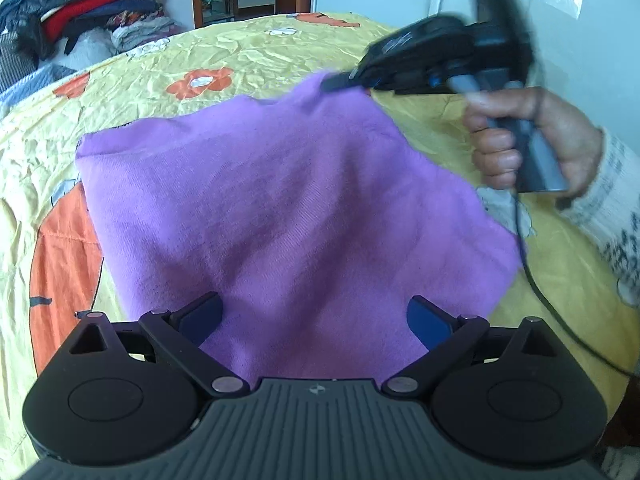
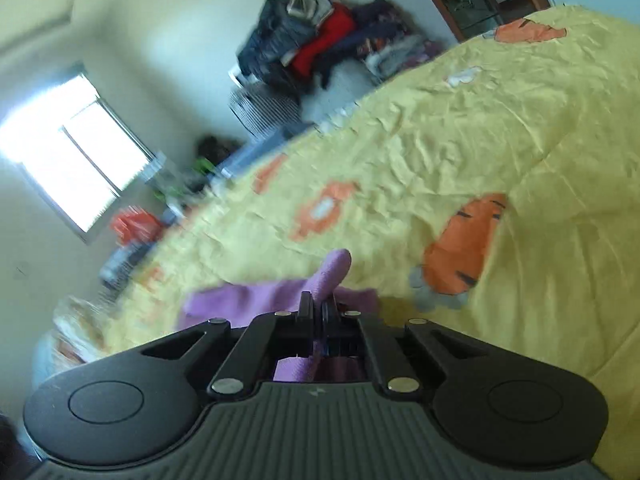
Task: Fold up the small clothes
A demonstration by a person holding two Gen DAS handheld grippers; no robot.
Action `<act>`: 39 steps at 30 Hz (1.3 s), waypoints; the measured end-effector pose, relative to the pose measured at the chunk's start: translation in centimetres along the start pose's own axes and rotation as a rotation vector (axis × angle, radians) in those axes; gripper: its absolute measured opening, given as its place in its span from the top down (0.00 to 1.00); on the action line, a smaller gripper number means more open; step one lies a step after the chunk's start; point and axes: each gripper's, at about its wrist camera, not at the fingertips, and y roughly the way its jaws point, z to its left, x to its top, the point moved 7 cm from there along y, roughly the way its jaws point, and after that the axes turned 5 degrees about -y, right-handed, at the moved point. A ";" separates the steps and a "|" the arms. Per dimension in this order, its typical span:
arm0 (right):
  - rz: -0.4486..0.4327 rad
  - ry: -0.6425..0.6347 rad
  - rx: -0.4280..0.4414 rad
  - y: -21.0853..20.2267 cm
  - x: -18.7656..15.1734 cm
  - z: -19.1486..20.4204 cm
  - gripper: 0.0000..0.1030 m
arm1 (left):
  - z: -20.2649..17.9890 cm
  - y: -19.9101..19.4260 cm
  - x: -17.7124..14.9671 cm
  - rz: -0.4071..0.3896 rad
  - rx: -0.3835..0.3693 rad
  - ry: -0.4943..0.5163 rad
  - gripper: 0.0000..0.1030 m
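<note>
A purple cloth [image 1: 288, 200] lies spread on the yellow bedspread [image 1: 248, 48]. My left gripper [image 1: 316, 316] is open, its blue-padded fingers standing wide apart over the near edge of the cloth. My right gripper [image 1: 340, 80] is shut on the far corner of the cloth and lifts it; a hand holds its handle at the right. In the right wrist view the right gripper [image 2: 318, 308] is shut with a fold of the purple cloth [image 2: 332, 272] sticking out between the jaws.
A pile of clothes [image 1: 76, 4] sits beyond the bed at the back left, also in the right wrist view [image 2: 320, 40]. A black cable [image 1: 560, 312] trails over the bed at right. A window [image 2: 80, 152] and clutter lie beside the bed.
</note>
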 end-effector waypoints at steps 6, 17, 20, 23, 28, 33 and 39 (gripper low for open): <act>0.039 -0.053 -0.094 -0.7 0.3 0.0 0.93 | 0.6 -1.6 -0.2 0.001 -0.039 -0.068 0.06; 0.114 -0.385 -0.111 -1.4 -6.0 6.8 0.95 | 10.6 3.6 6.3 -0.025 0.169 -0.281 0.05; 0.123 -0.250 -0.050 -2.1 -4.9 5.6 0.92 | 12.5 3.2 5.4 -0.028 0.109 -0.430 0.06; 0.065 -0.227 -0.058 -4.6 -3.6 4.9 0.18 | 13.4 -0.4 4.5 -0.114 0.116 -0.475 0.03; 0.120 -0.032 0.076 -3.9 -3.0 0.7 0.04 | 16.3 -0.1 3.0 -0.051 -0.033 -0.623 0.05; 0.174 0.042 0.175 -2.8 -3.9 0.6 0.40 | 14.9 1.2 3.5 -0.031 -0.169 -0.682 0.08; 0.236 0.003 0.171 -1.7 -5.5 2.6 0.69 | 13.0 2.1 4.3 0.015 -0.104 -0.622 0.61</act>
